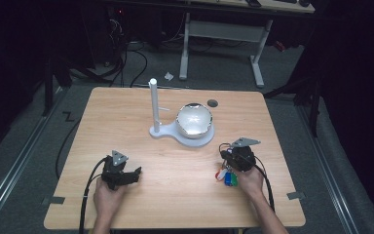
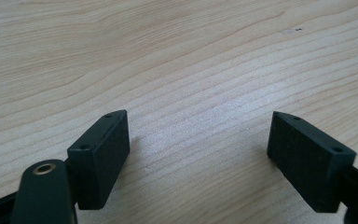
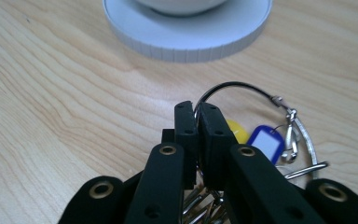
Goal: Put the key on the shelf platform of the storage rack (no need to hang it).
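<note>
One white stand (image 1: 181, 131) sits on the wooden table (image 1: 126, 112), and everything else can be placed from it. The stand has a round base with one silvery bowl (image 1: 194, 119) resting on it and one upright white post (image 1: 153, 102) rising at the bowl's left side. In the right gripper view the ribbed rim of that round base (image 3: 186, 44) lies just ahead of the jaws.

One bunch of keys (image 1: 227, 175) lies on the table near the stand, on the person's side and to the right of its base. Three coloured tags can be counted on it in the high view: one red-and-white, one blue, one green. The right gripper view shows a yellow tag (image 3: 237, 130) and a blue tag with a white label window (image 3: 266, 142), along with one thin black wire loop (image 3: 235, 88) that threads the bunch and metal rings and keys beside the jaws.

The right gripper (image 3: 196, 112) is clamped tight on the wire loop of the bunch of keys, its two black jaws pressed together with almost no gap between them. The right hand (image 1: 251, 180) holds it just over the bunch.

The left gripper (image 1: 135, 174) rests well apart from the stand, toward the near left part of the table, held by the left hand (image 1: 108, 197). Its two jaws stand wide apart, and only bare wood lies between them in the left gripper view.

One dark round cap (image 1: 213, 103) is set into the tabletop just behind the bowl.
</note>
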Demonstrator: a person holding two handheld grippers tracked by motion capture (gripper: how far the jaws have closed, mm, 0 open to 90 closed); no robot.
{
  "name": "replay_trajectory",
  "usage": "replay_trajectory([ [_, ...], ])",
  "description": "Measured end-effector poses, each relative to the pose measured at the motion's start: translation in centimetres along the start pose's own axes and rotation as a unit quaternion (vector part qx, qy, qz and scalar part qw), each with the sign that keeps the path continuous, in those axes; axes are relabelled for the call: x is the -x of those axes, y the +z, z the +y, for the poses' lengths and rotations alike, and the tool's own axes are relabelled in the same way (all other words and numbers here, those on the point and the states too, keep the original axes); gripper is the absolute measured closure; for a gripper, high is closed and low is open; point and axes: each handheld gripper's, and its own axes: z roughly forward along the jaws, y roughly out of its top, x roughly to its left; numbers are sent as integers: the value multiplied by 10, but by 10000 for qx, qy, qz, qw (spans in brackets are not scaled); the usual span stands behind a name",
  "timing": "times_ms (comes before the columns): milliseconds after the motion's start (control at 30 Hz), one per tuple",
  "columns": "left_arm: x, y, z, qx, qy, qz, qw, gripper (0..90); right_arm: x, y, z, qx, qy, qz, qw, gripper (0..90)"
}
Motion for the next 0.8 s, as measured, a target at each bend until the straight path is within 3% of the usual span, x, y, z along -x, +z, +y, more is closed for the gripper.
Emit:
replay_trajectory([
  [200,0,0,0,0,0,0,10000,214,0,-15,4,201,-84,-72,9997,877],
  [433,0,0,0,0,0,0,10000,214,7,-33,11,512,32,-49,9987,878],
  [800,0,0,0,1,0,-2,10000,214,8,-53,21,746,-30,40,9972,878],
])
